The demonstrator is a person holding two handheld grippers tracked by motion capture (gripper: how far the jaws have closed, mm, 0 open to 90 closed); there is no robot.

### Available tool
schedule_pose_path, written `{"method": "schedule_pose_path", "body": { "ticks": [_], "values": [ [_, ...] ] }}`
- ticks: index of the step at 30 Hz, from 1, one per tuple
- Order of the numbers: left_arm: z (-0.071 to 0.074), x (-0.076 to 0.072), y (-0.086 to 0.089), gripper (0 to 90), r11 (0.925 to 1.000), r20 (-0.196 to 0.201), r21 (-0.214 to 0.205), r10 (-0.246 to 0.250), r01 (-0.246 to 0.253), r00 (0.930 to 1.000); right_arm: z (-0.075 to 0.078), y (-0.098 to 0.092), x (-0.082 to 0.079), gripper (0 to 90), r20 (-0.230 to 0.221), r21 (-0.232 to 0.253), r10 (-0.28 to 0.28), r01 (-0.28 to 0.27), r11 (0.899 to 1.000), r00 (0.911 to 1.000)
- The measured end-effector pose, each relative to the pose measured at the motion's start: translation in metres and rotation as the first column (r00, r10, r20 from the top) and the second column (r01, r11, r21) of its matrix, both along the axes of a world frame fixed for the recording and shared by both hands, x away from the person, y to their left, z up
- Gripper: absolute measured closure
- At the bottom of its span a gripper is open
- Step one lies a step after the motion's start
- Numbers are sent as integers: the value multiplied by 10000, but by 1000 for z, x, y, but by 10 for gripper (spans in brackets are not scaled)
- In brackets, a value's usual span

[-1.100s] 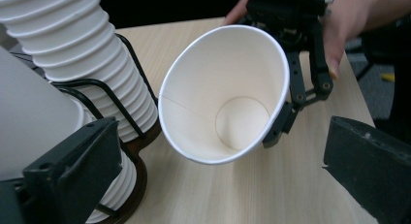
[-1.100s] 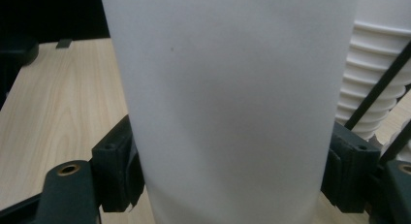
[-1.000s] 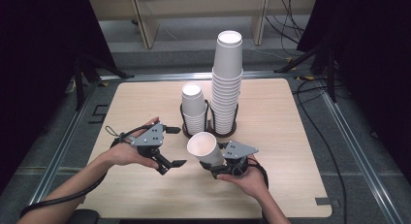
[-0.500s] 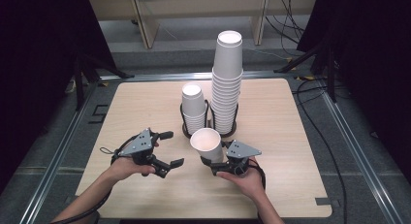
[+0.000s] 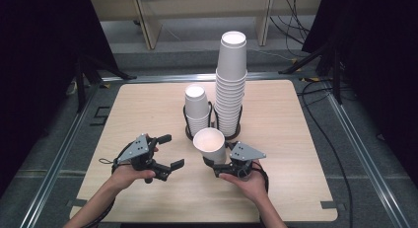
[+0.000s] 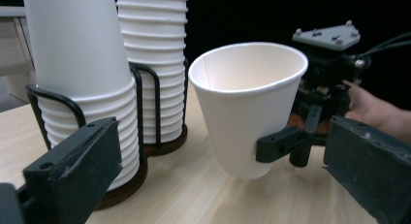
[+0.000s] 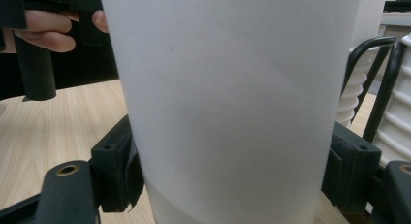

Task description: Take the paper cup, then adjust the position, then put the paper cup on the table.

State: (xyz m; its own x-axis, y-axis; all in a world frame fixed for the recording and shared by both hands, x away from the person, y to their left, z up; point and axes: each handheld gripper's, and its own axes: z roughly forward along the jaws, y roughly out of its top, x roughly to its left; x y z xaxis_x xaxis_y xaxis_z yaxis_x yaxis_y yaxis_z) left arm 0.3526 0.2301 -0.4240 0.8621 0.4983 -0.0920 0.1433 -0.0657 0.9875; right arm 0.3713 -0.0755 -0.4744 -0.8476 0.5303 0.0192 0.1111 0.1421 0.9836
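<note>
Two stacks: white paper cups nested in a black wire rack [image 5: 212, 120] with a dark round base; the tall stack [image 5: 231, 85] stands beside the short stack [image 5: 196, 112].
Loose cup: one white paper cup [image 5: 210, 145], tapered, smooth and matte, mouth up and tilted, nothing visible inside; held above the tabletop [image 5: 286, 114] just in front of the rack.
Right gripper: the right gripper [image 5: 220, 166] has its black jaws clamped on the cup's lower wall.
Left gripper: the left gripper [image 5: 168, 151] has its jaws wide apart with nothing between them, near the cup.
Tabletop: pale wood grain, rounded corners.
Change: the left gripper has dropped lower and drawn back toward the person since a second ago; the cup has tipped more upright.
</note>
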Motion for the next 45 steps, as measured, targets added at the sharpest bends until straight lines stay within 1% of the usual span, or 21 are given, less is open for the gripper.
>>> {"method": "schedule_pose_path", "body": {
  "ticks": [3,5,6,7,8,11,12,14,15,16,17,20,23,24,28,29,31,37,42,44,45],
  "values": [
    [1,-3,-1,0,10000,18,55,55,-55,10000,1,0,1,232,164,256,40,-44,9997,9999],
    [1,-4,-2,0,10000,66,28,87,-88,9999,2,-2,5,231,529,-168,-27,36,9999,9986],
    [1,-4,-1,0,9999,85,10,130,-130,9999,1,-1,5,231,484,165,-83,75,9998,9988],
    [1,-4,-1,0,9999,77,1,173,-173,9998,1,-1,5,230,-21,2,45,-45,10000,10000],
    [0,-4,-1,0,9997,99,50,230,-230,9997,0,-2,7,230,321,-63,-55,57,10000,9995],
    [-4,-5,2,0,9995,-58,73,317,-317,9995,-1,0,7,230,-152,1,203,-203,9998,9997],
    [-6,-5,3,0,9993,-46,112,347,-346,9994,-1,1,9,230,230,-24,220,-219,9998,9995],
    [-10,-6,5,0,9990,-182,5,440,-440,9989,-6,8,10,230,-68,362,428,-425,9984,9991],
    [-11,-6,7,0,9988,-201,18,495,-495,9986,-6,9,7,230,-333,263,421,-412,9988,9986],
    [-12,-6,9,0,9983,-261,-7,582,-582,9980,-7,10,9,230,-37,186,354,-354,9992,9994],
    [-13,-6,10,0,9983,-288,-6,587,-588,9979,-8,14,7,230,-552,355,529,-510,9981,9971],
    [-16,-6,16,0,9975,-323,37,712,-711,9969,-9,18,9,230,-23,349,382,-381,9987,9993],
    [-14,-8,21,0,9965,-239,-114,827,-829,9963,-8,19,6,229,-458,157,369,-362,9992,9983],
    [-14,-9,24,0,9961,-168,-156,863,-865,9961,-8,19,9,229,-26,242,358,-357,9991,9994],
    [-16,-13,29,0,9940,-166,-256,1055,-1059,9943,-9,23,9,229,-361,497,527,-509,9975,9980],
    [-17,-13,29,0,9935,-197,-251,1104,-1109,9937,-9,25,10,229,-480,204,566,-557,9982,9972],
    [-19,-14,31,0,9923,-216,-279,1202,-1208,9925,-9,29,10,229,-708,321,672,-650,9974,9952],
    [-24,-11,36,0,9902,-316,-295,1358,-1368,9902,-13,36,16,228,-475,-184,580,-589,9981,9972],
    [-29,-9,38,0,9906,-457,-235,1333,-1345,9900,-15,44,16,229,-1347,-704,487,-585,9958,9897],
    [-31,-8,37,0,9920,-443,-287,1218,-1231,9916,-16,47,19,229,-785,-788,544,-606,9950,9954],
    [-31,-8,37,0,9919,-511,-189,1244,-1255,9909,-14,47,18,229,-886,-964,495,-580,9936,9948]
  ]
}}
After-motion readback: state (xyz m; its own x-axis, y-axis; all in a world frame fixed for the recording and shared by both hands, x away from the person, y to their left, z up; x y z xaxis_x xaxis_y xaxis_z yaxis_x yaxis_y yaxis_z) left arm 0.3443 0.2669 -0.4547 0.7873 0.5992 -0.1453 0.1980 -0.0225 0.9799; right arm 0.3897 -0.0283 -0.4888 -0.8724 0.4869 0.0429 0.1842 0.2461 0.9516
